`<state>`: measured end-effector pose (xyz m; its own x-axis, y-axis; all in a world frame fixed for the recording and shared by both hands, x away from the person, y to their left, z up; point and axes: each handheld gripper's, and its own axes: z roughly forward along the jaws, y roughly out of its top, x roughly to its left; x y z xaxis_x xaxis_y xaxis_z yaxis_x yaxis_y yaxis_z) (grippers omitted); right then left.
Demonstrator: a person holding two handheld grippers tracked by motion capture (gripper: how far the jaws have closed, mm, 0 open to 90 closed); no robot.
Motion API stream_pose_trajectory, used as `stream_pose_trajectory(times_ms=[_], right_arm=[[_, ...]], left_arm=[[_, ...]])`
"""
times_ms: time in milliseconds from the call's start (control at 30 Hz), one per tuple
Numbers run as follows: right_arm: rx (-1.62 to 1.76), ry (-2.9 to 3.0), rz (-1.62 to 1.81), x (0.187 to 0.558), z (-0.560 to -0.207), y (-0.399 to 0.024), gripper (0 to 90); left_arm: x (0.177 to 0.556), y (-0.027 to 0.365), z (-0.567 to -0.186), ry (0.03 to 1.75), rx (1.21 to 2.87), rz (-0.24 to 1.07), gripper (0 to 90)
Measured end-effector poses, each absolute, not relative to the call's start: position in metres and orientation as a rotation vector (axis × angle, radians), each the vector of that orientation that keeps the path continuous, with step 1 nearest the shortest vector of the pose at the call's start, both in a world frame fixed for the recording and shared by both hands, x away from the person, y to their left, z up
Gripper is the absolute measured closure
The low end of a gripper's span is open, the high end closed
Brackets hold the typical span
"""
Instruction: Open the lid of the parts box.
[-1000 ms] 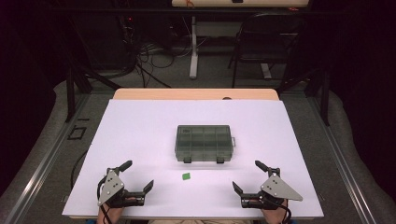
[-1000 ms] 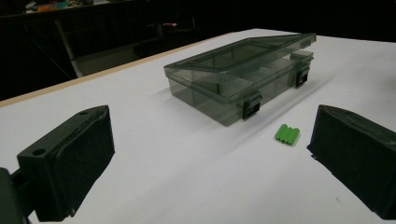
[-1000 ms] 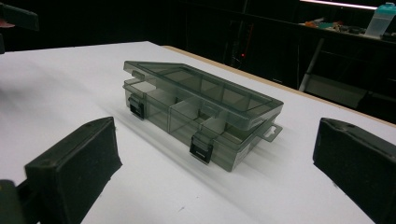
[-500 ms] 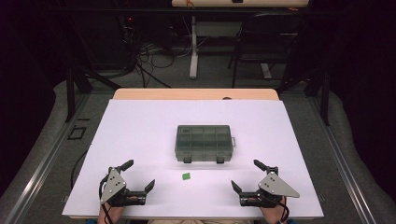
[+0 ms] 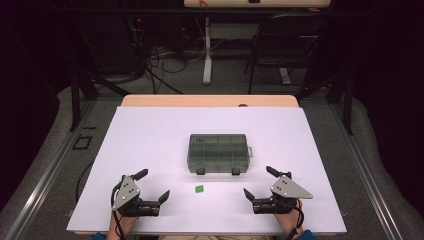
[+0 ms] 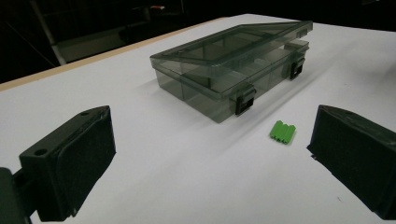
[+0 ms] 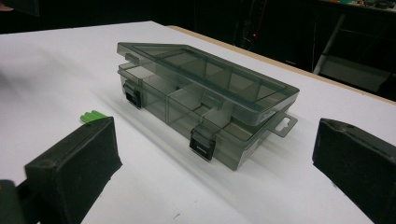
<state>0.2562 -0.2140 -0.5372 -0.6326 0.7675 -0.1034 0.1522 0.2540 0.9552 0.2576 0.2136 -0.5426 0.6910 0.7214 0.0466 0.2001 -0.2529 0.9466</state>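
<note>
step: pre-grasp, nothing held | left gripper and right gripper jaws spread | green block on white table between them, just before latched compartment box | next: likely unclip latches or pinch block

We read this as a lab recording bay: a white sheet covers a wooden table, dark curtains close off the sides, loose cables trail on grey carpet past its far edge, beside a desk leg and a black chair.
</note>
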Motion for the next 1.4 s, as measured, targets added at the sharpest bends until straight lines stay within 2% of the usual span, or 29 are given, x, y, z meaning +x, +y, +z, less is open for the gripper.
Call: stream_pose_trajectory(times_ms=[1400], right_arm=[[0.882, 2.110, 1.325, 0.288, -0.540, -0.208, 0.0]], left_arm=[[0.301, 0.180, -0.537, 0.703, 1.942, 0.495, 0.0]])
